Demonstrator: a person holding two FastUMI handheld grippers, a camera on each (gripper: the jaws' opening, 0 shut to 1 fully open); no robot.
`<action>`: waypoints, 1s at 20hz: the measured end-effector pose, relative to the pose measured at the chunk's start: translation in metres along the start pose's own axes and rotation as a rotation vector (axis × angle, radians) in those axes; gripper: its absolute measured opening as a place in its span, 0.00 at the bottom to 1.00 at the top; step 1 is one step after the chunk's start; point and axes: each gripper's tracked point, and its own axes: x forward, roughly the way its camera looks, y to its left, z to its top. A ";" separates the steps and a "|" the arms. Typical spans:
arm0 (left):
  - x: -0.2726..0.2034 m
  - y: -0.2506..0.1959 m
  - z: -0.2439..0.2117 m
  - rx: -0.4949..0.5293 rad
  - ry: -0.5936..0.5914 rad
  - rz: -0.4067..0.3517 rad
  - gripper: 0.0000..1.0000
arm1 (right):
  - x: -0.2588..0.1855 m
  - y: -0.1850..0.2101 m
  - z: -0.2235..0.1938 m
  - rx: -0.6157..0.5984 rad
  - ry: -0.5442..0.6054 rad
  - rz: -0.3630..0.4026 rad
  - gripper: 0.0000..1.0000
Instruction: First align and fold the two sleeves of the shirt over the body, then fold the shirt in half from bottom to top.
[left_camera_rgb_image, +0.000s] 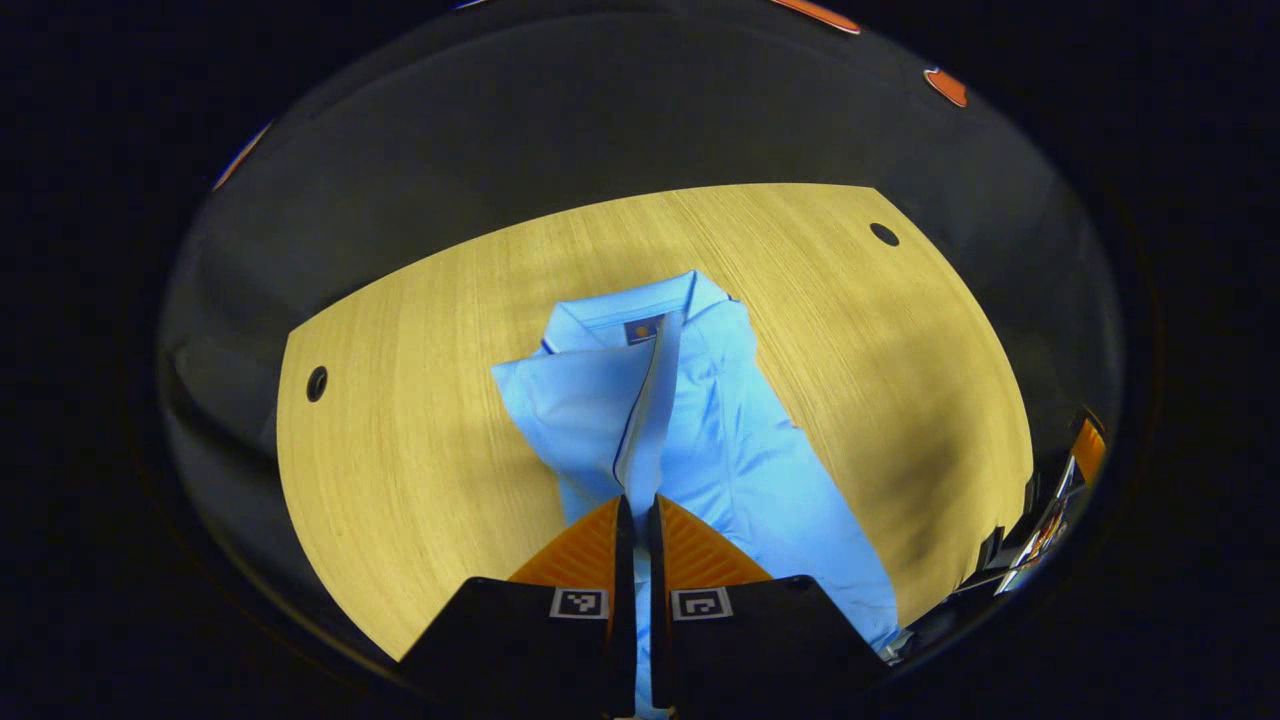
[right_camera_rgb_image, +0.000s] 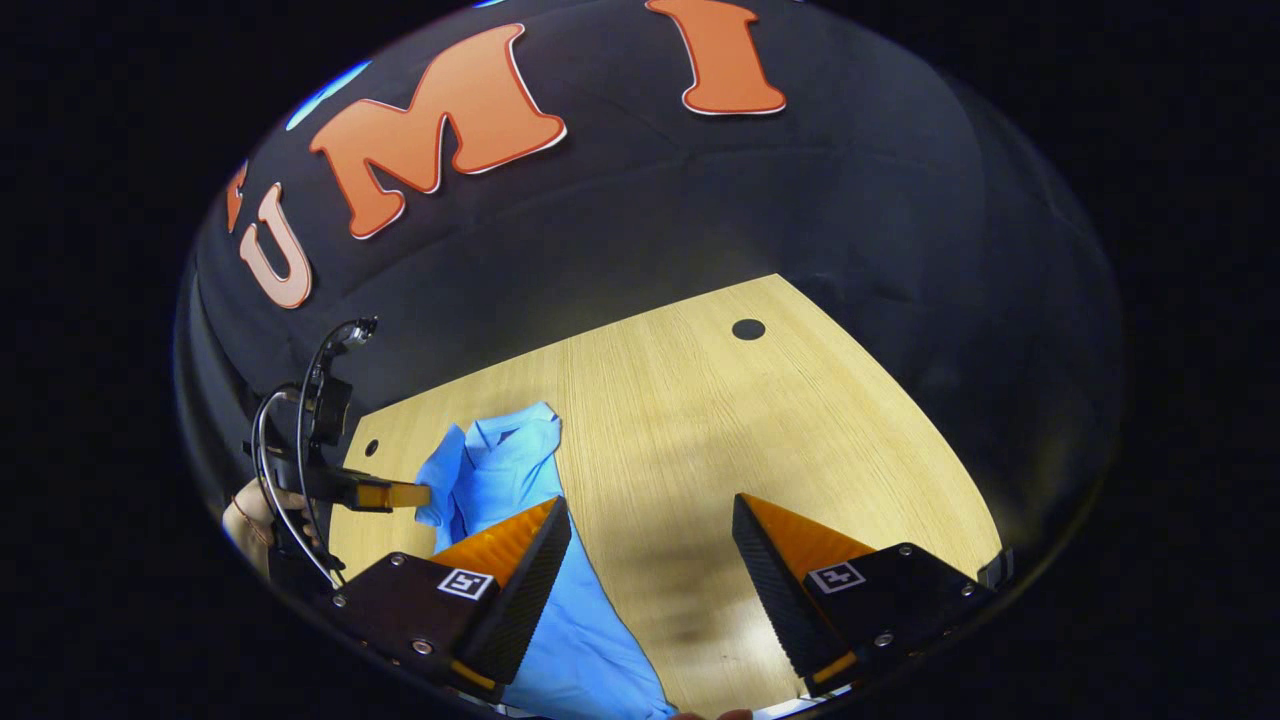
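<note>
A light blue shirt (left_camera_rgb_image: 730, 440) lies on the wooden table (left_camera_rgb_image: 400, 420), collar at the far end. One sleeve (left_camera_rgb_image: 575, 400) is lifted and drawn across the body. Its edge runs down into my left gripper (left_camera_rgb_image: 641, 500), which is shut on the fabric. In the right gripper view the shirt (right_camera_rgb_image: 500, 460) lies at the left, partly behind one finger. My right gripper (right_camera_rgb_image: 650, 510) hangs open over bare table (right_camera_rgb_image: 750, 420) to the right of the shirt, with nothing between its fingers. The left gripper (right_camera_rgb_image: 405, 494) shows there too, held by a hand above the shirt.
Round cable holes (left_camera_rgb_image: 316, 383) (left_camera_rgb_image: 884, 234) mark the table's far corners, one also seen as the hole (right_camera_rgb_image: 748, 329). The booth's black cloth wall stands behind the table. Some dark equipment (left_camera_rgb_image: 1050, 520) sits past the table's right edge.
</note>
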 end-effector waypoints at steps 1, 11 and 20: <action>0.002 -0.008 0.000 0.001 0.005 -0.009 0.09 | -0.001 -0.006 -0.003 0.005 0.002 -0.005 0.99; 0.038 -0.075 0.005 -0.015 0.041 -0.105 0.21 | 0.002 -0.023 -0.015 0.032 0.034 -0.038 0.98; 0.002 -0.072 -0.006 -0.077 -0.043 -0.154 1.00 | 0.007 0.007 -0.031 -0.005 0.068 -0.010 0.98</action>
